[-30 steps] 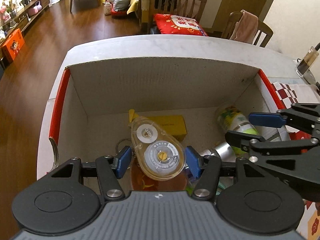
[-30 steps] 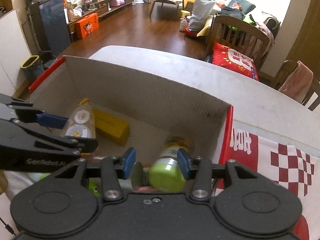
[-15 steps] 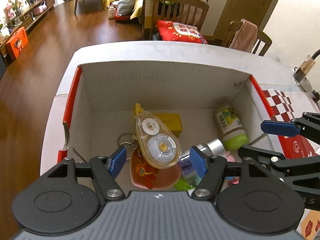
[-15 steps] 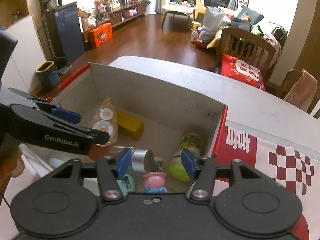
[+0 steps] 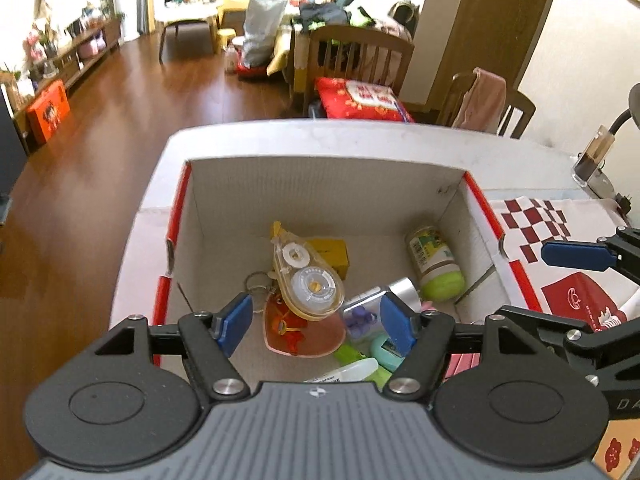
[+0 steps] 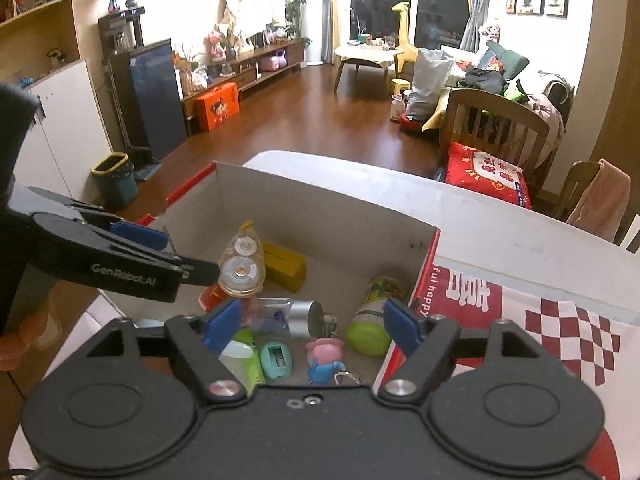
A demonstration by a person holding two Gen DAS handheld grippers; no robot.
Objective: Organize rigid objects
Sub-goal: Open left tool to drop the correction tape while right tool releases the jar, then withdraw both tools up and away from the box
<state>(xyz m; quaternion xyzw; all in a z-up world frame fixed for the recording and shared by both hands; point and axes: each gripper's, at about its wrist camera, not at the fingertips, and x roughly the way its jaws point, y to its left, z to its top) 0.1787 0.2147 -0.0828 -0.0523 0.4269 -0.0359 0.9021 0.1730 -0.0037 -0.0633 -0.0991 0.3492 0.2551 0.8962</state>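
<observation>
An open cardboard box (image 5: 320,196) with red edges holds several small items. A clear correction-tape dispenser (image 5: 308,276) lies on a yellow box (image 5: 328,258) and an orange heart-shaped piece (image 5: 300,332). A green-lidded bottle (image 5: 434,264) lies by the right wall, next to a silver cylinder (image 5: 404,290). My left gripper (image 5: 316,322) hovers above them with its jaws opening and nothing between the pads. My right gripper (image 6: 312,328) hangs over the bottle (image 6: 374,312), a pink pig figure (image 6: 324,356) and a teal sharpener (image 6: 276,360), with its jaws also opening and empty.
The box stands on a white table (image 5: 360,140). A red and white checked cloth (image 5: 532,224) lies to its right. Wooden chairs (image 5: 360,56) stand beyond the far edge. A small glass holder (image 5: 590,164) is at the far right. A person's hand (image 6: 16,344) holds the left gripper (image 6: 188,254).
Both grippers rose and drew back from the box while their jaws widened. The tape dispenser and the bottle that were between the pads now lie on the box floor.
</observation>
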